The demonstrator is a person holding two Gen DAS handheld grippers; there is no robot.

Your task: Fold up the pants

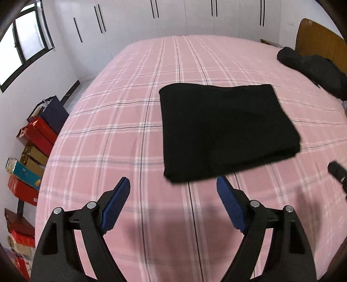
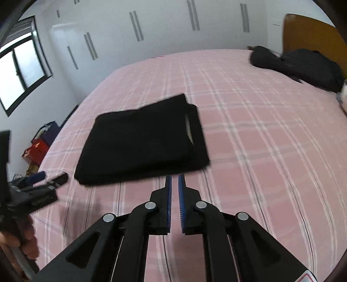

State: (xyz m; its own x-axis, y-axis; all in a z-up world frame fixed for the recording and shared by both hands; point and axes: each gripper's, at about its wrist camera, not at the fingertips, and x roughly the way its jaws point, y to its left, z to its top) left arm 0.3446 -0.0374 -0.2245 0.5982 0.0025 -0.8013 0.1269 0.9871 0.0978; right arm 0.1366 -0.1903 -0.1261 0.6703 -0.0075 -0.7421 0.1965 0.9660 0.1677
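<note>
The black pants (image 1: 225, 130) lie folded into a flat rectangle on the pink plaid bed (image 1: 121, 134). They also show in the right wrist view (image 2: 143, 141), with a pale pocket slit on their right side. My left gripper (image 1: 173, 184) is open and empty, held above the bed just short of the pants' near edge. My right gripper (image 2: 174, 180) is shut on nothing, its blue pads nearly touching, just short of the pants' near right corner. The right gripper's tip (image 1: 337, 171) shows at the left view's right edge. The left gripper (image 2: 36, 191) and the hand on it show at the right view's left edge.
A heap of dark clothes (image 2: 303, 65) lies at the bed's far right by the wooden headboard (image 2: 310, 36). Stacked boxes (image 1: 36, 138) line the floor along the bed's left side. White wardrobes (image 1: 173, 15) stand beyond the bed's far edge. A window (image 1: 23, 41) is at left.
</note>
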